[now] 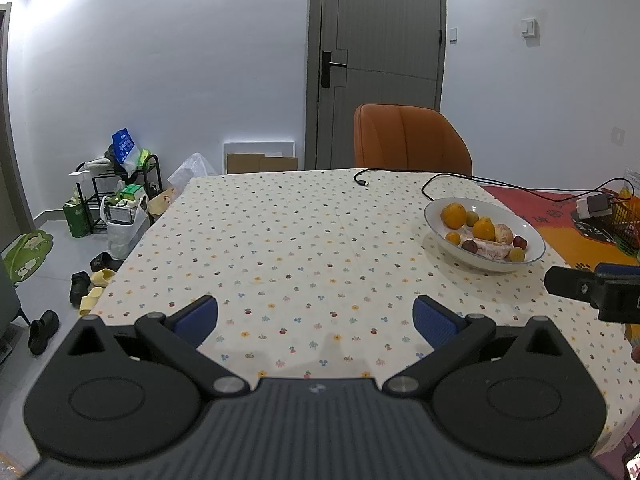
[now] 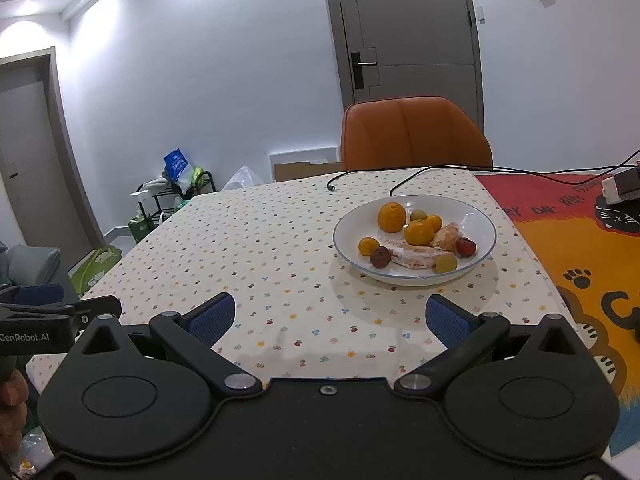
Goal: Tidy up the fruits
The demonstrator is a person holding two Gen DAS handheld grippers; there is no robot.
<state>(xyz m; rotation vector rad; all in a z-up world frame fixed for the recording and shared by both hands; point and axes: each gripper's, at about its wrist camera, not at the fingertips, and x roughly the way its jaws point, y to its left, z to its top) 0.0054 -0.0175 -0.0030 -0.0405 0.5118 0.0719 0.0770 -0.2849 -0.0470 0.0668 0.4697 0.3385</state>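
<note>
Where frame cuts off: right tool (image 1: 592,286)

The table (image 2: 248,248) is covered with a cream tablecloth (image 1: 280,240) dotted with tiny colourful flower prints. On its right side there's a second cloth (image 2: 568,232), red and orange with black paw prints and cartoon shapes. A white bowl (image 2: 478,216) with a thin blue rim sits on the dotted cloth near the seam between the two, holding oranges, small dark red and greenish fruits, and peeled pieces. A black cable (image 1: 362,181) snakes across the far edge, its loose plug end lying on the cloth, and it runs off to a white charger block (image 1: 586,207) on the red part.
</note>
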